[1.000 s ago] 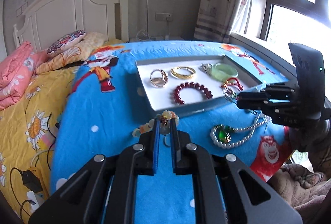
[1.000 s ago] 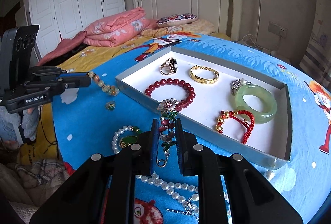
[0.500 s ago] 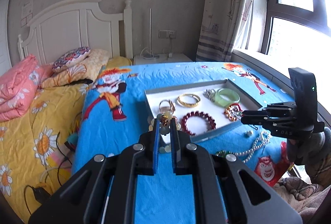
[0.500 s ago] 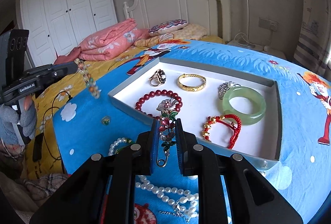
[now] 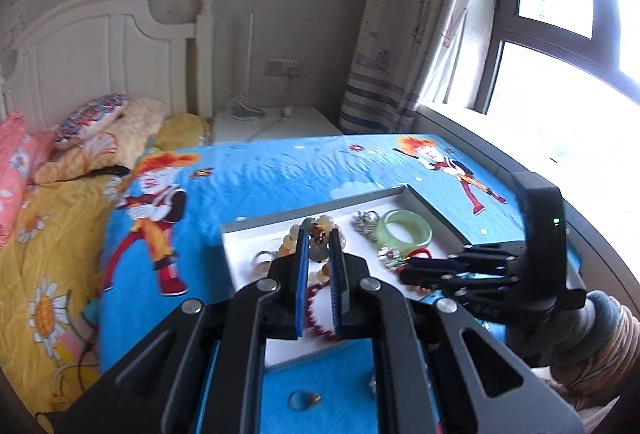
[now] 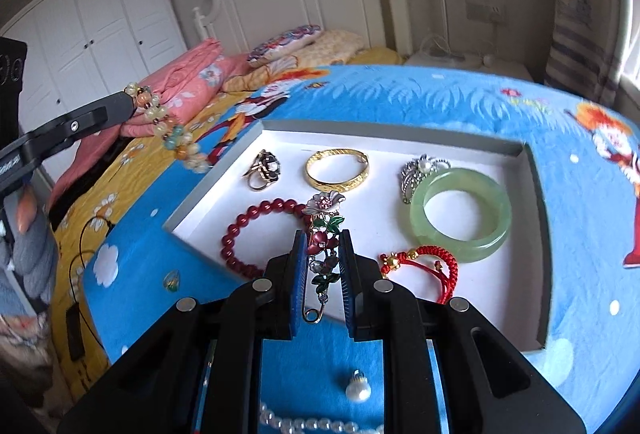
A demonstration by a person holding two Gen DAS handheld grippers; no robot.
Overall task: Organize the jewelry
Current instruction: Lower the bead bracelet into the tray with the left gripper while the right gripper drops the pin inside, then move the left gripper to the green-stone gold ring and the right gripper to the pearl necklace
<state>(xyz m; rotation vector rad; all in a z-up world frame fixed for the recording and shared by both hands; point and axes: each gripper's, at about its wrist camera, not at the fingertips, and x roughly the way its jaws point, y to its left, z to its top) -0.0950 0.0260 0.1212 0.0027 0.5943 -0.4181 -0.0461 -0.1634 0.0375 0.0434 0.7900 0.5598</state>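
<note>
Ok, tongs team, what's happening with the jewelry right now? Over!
Left tongs shut on bead bracelet, hanging beside the tray. Right tongs shut on flower brooch, over tray's near edge. Nothing blocking.

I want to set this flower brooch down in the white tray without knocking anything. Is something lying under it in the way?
Partly. The right gripper holds the enamel flower brooch over the near edge of the shallow white tray, and the dark red bead bracelet lies just beneath its tip. Bare tray floor shows between that bracelet and the red cord bracelet.
</note>
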